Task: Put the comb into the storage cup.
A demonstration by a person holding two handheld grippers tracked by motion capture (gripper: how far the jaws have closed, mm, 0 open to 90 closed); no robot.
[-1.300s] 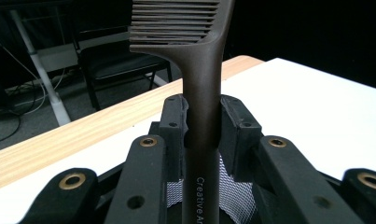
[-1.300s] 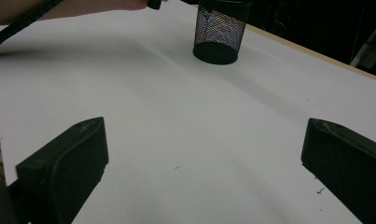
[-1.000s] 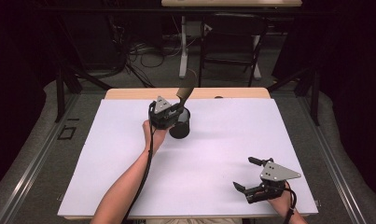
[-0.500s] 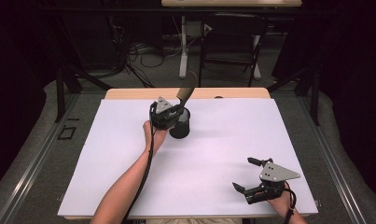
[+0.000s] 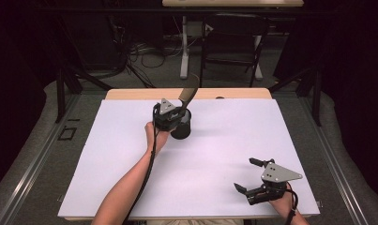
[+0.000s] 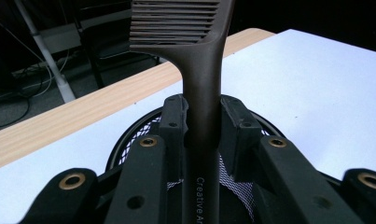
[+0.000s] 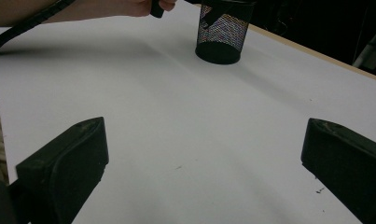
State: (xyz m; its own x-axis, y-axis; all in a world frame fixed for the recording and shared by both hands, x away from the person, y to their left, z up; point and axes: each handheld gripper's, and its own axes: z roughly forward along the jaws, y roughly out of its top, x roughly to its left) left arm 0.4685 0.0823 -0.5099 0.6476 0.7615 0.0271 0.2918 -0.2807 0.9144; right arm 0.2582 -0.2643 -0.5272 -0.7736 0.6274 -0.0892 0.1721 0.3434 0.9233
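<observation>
My left gripper (image 5: 171, 116) is shut on the handle of a dark brown comb (image 5: 187, 95), near the table's far edge. In the left gripper view the two pads (image 6: 172, 119) press the comb's handle (image 6: 202, 74) from both sides, teeth pointing up and away. The handle's lower end reaches down into a black mesh cup (image 6: 129, 140) right under the jaws. That cup (image 5: 182, 129) stands upright on the white table cover (image 5: 224, 140). My right gripper (image 5: 245, 174) rests near the front right corner, open, nothing between its jaws (image 7: 199, 163). From there the cup (image 7: 220, 35) is seen far ahead.
A strip of bare wooden tabletop (image 5: 233, 93) runs behind the white cover. Beyond it are chair legs and cables on the floor (image 5: 186, 51). The left forearm (image 5: 130, 183) and its cable cross the cover's near left part.
</observation>
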